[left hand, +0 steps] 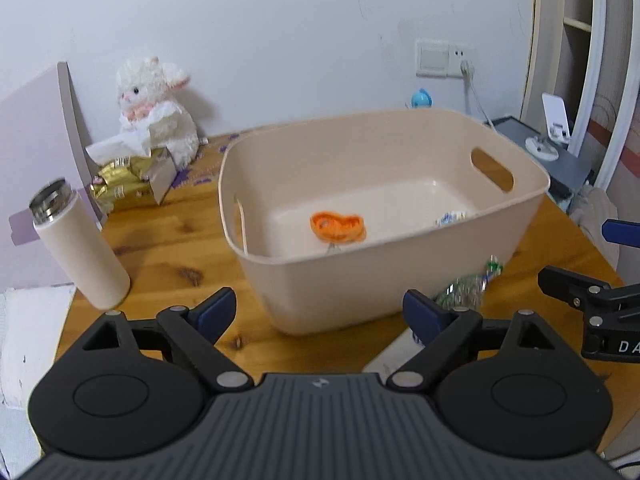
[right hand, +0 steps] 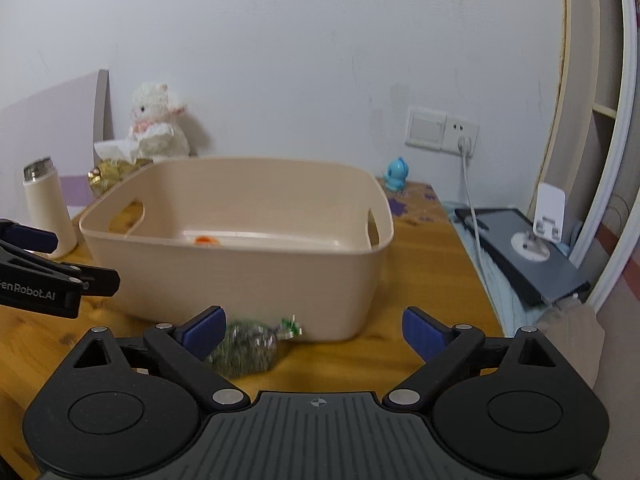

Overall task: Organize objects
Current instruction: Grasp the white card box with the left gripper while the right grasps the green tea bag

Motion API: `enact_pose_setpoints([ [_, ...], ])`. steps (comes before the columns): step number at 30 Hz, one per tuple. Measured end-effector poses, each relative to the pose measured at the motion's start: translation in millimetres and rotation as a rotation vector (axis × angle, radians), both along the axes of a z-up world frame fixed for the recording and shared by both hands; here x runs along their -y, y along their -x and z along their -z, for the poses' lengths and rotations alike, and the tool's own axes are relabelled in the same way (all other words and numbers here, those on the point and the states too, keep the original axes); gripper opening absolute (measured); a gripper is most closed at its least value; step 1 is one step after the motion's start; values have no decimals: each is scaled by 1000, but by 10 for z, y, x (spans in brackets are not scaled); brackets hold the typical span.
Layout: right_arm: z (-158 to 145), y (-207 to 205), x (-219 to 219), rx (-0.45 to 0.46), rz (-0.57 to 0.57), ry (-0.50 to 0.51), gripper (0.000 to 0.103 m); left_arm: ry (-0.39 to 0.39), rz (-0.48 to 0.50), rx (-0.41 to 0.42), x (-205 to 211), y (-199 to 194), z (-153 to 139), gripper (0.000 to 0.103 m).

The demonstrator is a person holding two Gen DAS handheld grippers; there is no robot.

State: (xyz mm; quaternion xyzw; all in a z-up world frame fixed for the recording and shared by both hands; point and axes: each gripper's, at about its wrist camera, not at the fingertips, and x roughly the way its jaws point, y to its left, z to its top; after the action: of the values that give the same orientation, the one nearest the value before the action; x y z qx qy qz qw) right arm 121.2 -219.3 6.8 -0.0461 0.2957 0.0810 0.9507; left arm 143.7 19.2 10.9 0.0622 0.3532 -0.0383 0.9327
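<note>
The beige bin [right hand: 240,256] is sitting in the middle of the wooden worktop [right hand: 420,300]. An orange toy [left hand: 338,227] and a small white wrapper [left hand: 450,218] are already lying inside it. A little clear bag of green stuff [right hand: 250,346] is lying on the worktop, right next to the near wall of the bin.

The right gripper [right hand: 312,330] is hanging just in front of that bag, with its jaws wide open and holding nothing. The bag is sitting close to its left blue pad. The left gripper [left hand: 318,312] is also wide open and empty, facing the bin.

The step now looks like picking up the bag. Next, the right gripper probably needs to slide a bit left, go down around the bag, squeeze gently, then lift it over the rim into the bin.
</note>
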Motion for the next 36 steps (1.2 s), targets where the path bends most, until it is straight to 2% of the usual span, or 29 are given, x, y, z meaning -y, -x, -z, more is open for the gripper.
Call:
enact_pose_setpoints([
  [9,314,-23,3,-87,-4,25,97,-3,62,-125,101,-36,457,91],
  [17,566,-143,-35,-159,-20,40,98,-1,110,-194,178,-167,787,91],
  [28,756,-339,-107,-193,-52,4,100,44,158,-178,105,-330,942,91],
  [36,867,-488,-170,-200,-74,-26,100,49,131,-174,-19,-403,949,88],
])
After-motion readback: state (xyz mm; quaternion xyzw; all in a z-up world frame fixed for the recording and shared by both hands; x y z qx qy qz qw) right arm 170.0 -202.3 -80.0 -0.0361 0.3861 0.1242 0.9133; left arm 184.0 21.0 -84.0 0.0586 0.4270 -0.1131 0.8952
